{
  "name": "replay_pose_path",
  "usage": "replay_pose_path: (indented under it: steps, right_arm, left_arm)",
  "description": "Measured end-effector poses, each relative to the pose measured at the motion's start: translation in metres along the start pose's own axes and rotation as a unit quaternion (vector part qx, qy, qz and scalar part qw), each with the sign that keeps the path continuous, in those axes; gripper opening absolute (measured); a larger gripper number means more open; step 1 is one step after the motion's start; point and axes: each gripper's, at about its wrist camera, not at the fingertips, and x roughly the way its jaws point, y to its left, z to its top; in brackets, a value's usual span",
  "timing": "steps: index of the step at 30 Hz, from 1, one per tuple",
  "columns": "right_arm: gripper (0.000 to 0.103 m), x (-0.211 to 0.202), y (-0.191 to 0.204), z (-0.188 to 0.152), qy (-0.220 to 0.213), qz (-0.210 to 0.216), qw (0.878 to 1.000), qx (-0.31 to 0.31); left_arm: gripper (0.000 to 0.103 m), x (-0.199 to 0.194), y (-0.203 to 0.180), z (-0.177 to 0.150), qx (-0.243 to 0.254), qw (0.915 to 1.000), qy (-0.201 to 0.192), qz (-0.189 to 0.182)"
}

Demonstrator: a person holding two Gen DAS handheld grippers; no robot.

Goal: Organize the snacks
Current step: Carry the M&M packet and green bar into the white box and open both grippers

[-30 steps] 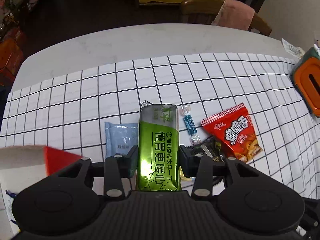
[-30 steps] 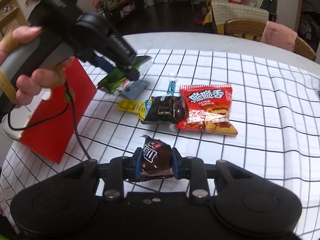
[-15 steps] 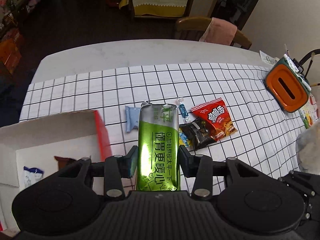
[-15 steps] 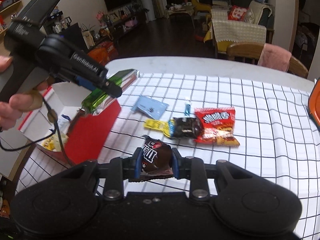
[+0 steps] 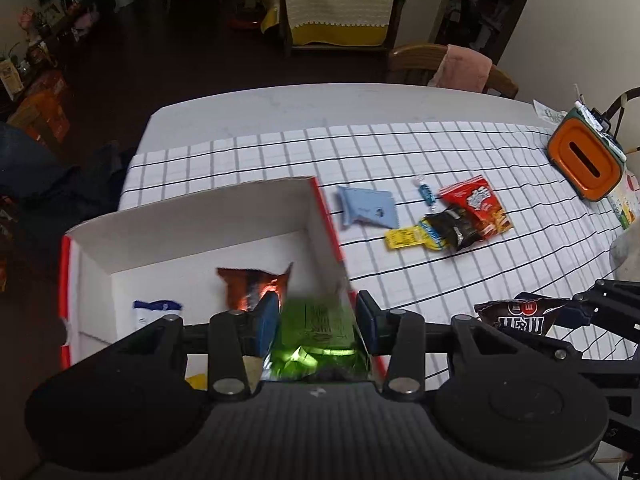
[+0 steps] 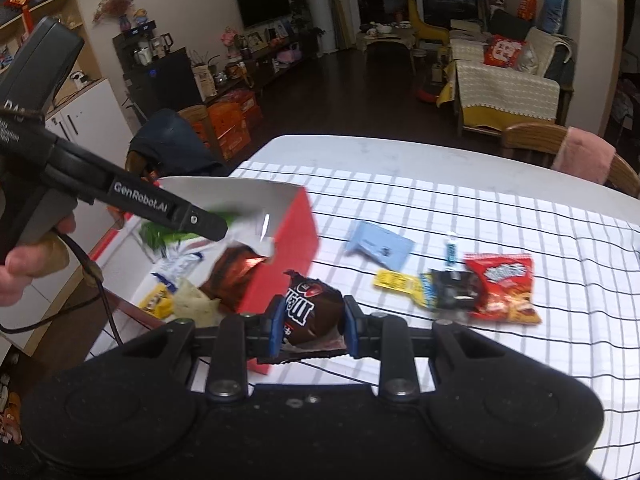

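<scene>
- Gripping a green packet (image 5: pixel 316 320), the left gripper (image 5: pixel 318 320) hangs over the open red-and-white box (image 5: pixel 192 220), its jaws partly open and pressed on the packet's sides.
- Clamped in the right gripper (image 6: pixel 310 320), whose jaws are closed tight, is a brown candy bag (image 6: pixel 312 308), just beside the box's red wall.
- More snacks lie inside the box.
- Further snacks, a red bag (image 5: pixel 476 208) among them, lie on the checked cloth (image 5: pixel 400 152).

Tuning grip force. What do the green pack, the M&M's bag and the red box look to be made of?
Green pack: glossy foil-like film; bright glare streaks, though blurred. M&M's bag: thin shiny plastic film, crinkled and bulging between the right gripper's pads. Red box: looks like matte cardboard, red outside, white inside, with thin straight walls.
</scene>
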Motion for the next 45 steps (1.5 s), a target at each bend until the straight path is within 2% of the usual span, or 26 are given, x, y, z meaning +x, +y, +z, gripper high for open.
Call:
replay_pose_path:
  steps: [9,13,22,28,36,45]
  right_arm:
    - [0.029,0.039,0.062,0.016,0.015,0.008,0.999,-0.028]
    - [0.029,0.067,0.083,0.023,0.018,-0.002,0.999,-0.038]
    - [0.029,0.136,0.101,0.027,0.064,-0.012,0.998,-0.02]
    - [0.029,0.162,0.11,0.019,0.093,-0.022,0.995,-0.025]
    - [0.029,0.164,0.111,0.012,0.103,-0.022,0.994,-0.016]
    - [0.03,0.121,0.105,0.018,0.072,0.01,0.997,0.013]
  left_arm:
    - [0.042,-0.006,0.064,-0.021,-0.027,0.9995,0.0,0.019]
    - [0.042,-0.005,0.087,-0.036,-0.038,0.9988,0.004,0.029]
    - [0.042,-0.003,0.118,-0.073,-0.057,0.9976,0.007,0.039]
    - [0.042,-0.004,0.125,-0.085,-0.059,0.9975,-0.001,0.038]
    - [0.042,-0.001,0.125,-0.09,-0.057,0.9978,-0.001,0.033]
    - [0.042,-0.015,0.109,-0.083,-0.033,0.9988,-0.026,0.026]
